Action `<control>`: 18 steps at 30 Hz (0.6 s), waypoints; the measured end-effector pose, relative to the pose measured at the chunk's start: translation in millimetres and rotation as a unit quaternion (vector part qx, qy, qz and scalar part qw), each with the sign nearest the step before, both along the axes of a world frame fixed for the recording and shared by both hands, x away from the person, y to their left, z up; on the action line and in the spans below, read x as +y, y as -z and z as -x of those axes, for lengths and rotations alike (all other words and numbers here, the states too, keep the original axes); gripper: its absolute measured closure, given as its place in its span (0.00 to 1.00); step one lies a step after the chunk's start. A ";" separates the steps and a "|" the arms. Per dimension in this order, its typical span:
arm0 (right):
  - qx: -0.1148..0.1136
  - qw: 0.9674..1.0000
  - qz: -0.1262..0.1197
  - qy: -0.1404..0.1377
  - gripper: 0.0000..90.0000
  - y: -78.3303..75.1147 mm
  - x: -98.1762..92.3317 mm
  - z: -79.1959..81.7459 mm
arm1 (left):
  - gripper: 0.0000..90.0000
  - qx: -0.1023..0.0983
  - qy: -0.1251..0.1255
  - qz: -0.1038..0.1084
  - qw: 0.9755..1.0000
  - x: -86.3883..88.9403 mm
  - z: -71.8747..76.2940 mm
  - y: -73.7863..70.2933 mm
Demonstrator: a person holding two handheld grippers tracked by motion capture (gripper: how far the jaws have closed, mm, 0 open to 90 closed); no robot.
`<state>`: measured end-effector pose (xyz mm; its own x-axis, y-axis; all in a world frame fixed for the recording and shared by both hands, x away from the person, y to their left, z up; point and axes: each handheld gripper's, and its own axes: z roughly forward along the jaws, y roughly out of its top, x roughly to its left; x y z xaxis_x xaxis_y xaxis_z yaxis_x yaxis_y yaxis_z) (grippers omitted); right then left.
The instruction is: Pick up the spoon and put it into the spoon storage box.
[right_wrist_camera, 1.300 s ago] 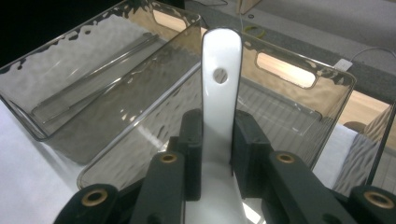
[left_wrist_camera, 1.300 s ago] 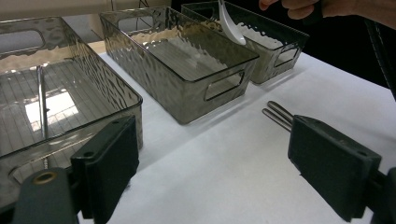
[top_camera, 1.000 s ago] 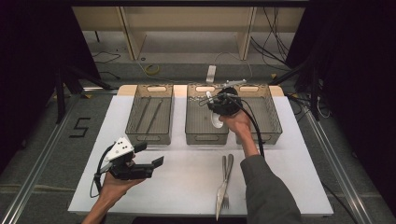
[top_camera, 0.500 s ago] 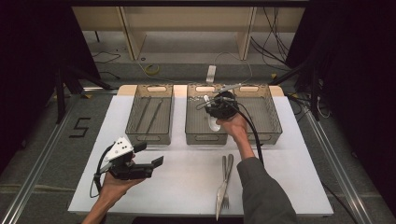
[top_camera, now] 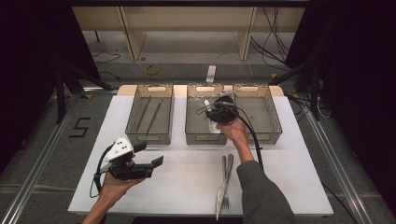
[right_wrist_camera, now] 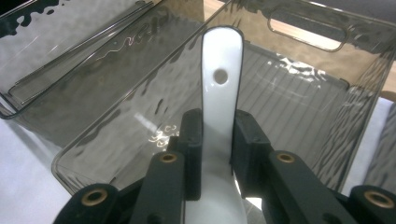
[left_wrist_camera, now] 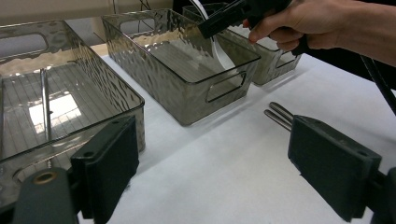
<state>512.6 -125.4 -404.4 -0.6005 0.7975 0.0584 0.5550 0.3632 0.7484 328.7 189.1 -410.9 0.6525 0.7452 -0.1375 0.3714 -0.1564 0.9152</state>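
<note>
Pointing handle-first away over the middle bin (right_wrist_camera: 140,140), white spoon (right_wrist_camera: 220,93) clamped lengthwise between right gripper (right_wrist_camera: 217,140) jaws.

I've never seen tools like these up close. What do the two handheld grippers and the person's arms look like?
Each is a black, pistol-like tool with two flat, blocky black jaws. The left gripper carries a pale grey three-cornered plate with dark dots on top, and a black cable loops from its rear. The right gripper trails a thick black cable along the forearm. The right arm wears a dark grey sleeve; the left forearm is bare.

Right tongs (top_camera: 212,113) with white spoon (top_camera: 211,122) over middle bin (top_camera: 196,136)
</note>
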 end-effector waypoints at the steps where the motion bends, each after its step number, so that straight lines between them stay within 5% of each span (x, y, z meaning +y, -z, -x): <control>1: -0.002 1.000 0.002 -0.001 0.84 0.9 0.5 -0.1 | 0.17 0.000 0.000 0.000 1.000 0.0 0.0 0.0; 18: 0.008 1.000 0.013 -0.006 0.84 8.8 9.6 -0.8 | 0.17 0.001 0.000 0.000 1.000 0.0 -0.1 0.0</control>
<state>513.4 -115.8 -413.2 -0.6094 0.7914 0.0475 0.5618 0.3888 0.7302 328.7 189.1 -410.9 0.6526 0.7448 -0.1392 0.3736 -0.1564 0.9143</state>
